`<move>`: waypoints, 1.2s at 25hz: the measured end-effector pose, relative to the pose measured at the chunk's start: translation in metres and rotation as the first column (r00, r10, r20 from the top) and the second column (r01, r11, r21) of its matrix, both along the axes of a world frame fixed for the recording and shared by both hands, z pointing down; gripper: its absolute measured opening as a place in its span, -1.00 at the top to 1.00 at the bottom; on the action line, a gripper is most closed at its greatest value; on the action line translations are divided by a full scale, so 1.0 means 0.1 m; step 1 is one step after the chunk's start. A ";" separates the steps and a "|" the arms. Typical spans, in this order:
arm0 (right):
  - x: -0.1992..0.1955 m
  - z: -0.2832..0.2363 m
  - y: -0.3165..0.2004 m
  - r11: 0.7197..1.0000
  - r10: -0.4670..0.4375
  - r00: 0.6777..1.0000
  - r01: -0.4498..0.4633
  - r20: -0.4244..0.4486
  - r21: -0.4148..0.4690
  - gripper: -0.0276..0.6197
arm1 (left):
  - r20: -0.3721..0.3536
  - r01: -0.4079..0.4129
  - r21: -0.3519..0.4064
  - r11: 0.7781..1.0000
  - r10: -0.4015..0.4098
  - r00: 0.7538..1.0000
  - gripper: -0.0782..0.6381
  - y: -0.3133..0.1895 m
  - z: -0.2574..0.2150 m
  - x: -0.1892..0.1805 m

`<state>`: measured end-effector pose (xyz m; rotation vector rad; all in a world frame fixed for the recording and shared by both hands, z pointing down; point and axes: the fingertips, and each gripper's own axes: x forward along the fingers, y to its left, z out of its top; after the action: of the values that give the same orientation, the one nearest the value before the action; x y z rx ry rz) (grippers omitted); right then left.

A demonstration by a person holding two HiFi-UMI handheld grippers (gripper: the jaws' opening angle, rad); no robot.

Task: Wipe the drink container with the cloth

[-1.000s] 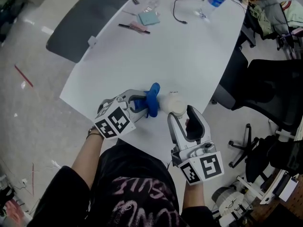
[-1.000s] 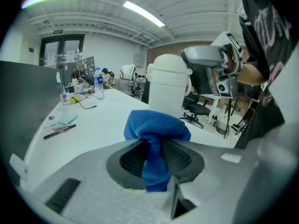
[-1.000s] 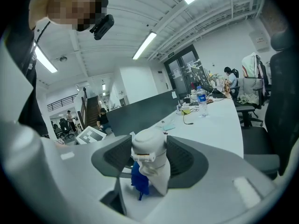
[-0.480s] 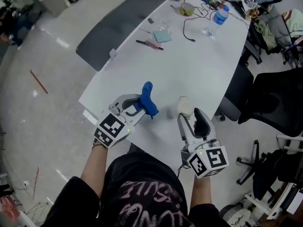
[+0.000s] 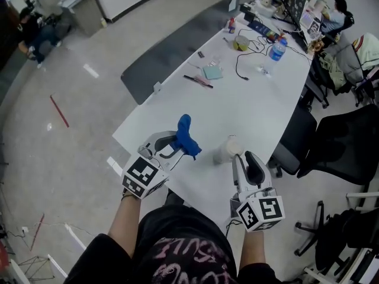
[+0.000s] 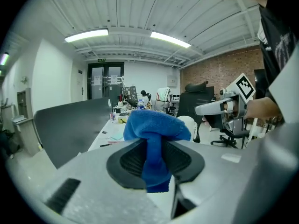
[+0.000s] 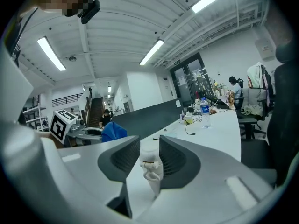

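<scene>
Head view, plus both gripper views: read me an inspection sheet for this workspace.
Surface: white table.
Job's things: blue cloth in the left gripper; white drink container between the right gripper's fingers.
Clutter: water bottle, teal pad, pen at the far end.
Grippers: left gripper shut on the cloth; right gripper closing on the container.
Cables: black cable near the bottle.
Surroundings: black office chairs; seated person beyond.

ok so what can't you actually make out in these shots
Drink container: right gripper view, its sides sit behind the right gripper's closing jaws, so only a narrow strip shows.
Cloth: left gripper view, its middle is buried between the left gripper's shut jaws.
Far-end clutter: head view, too small to name.
</scene>
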<state>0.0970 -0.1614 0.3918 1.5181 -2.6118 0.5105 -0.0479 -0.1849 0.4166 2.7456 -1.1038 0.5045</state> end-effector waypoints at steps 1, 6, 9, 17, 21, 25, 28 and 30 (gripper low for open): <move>0.01 -0.03 0.03 1.000 0.002 1.000 -0.002 -0.015 0.008 0.57 | -0.006 0.009 0.011 1.000 -0.009 1.000 0.52 0.02 -0.05 0.01; 0.06 -0.16 0.11 0.999 0.015 0.999 -0.014 -0.035 0.034 0.78 | -0.013 0.028 0.057 0.998 -0.027 1.000 0.52 0.11 -0.29 0.02; 0.11 -0.24 0.17 0.998 0.025 0.999 -0.023 -0.036 0.052 0.88 | -0.021 0.051 0.090 0.995 -0.049 0.999 0.52 0.18 -0.42 0.05; 0.11 -0.38 0.25 0.996 0.013 1.000 -0.011 -0.021 0.087 0.93 | -0.070 0.131 0.154 0.979 -0.121 0.990 0.52 0.30 -0.68 0.00; 0.09 -0.47 0.28 0.995 0.001 1.000 -0.001 -0.003 0.103 0.93 | -0.114 0.170 0.175 0.970 -0.152 0.982 0.52 0.37 -0.82 -0.05; 0.09 -0.58 0.30 0.992 -0.005 1.000 0.003 0.017 0.126 0.93 | -0.141 0.209 0.202 0.957 -0.183 0.973 0.52 0.42 -0.97 -0.13; 0.09 -0.62 0.33 0.991 -0.011 1.000 0.007 0.027 0.135 0.93 | -0.160 0.243 0.214 0.946 -0.211 0.964 0.52 0.48 -1.05 -0.20; 0.08 -0.62 0.36 0.990 -0.015 0.999 0.011 0.033 0.137 0.93 | -0.167 0.254 0.223 0.941 -0.219 0.961 0.52 0.53 -1.10 -0.22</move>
<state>0.1047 -0.1258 0.3294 1.5422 -2.7329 0.3657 -0.0704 -0.1320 0.3071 2.7364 -1.5233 0.1501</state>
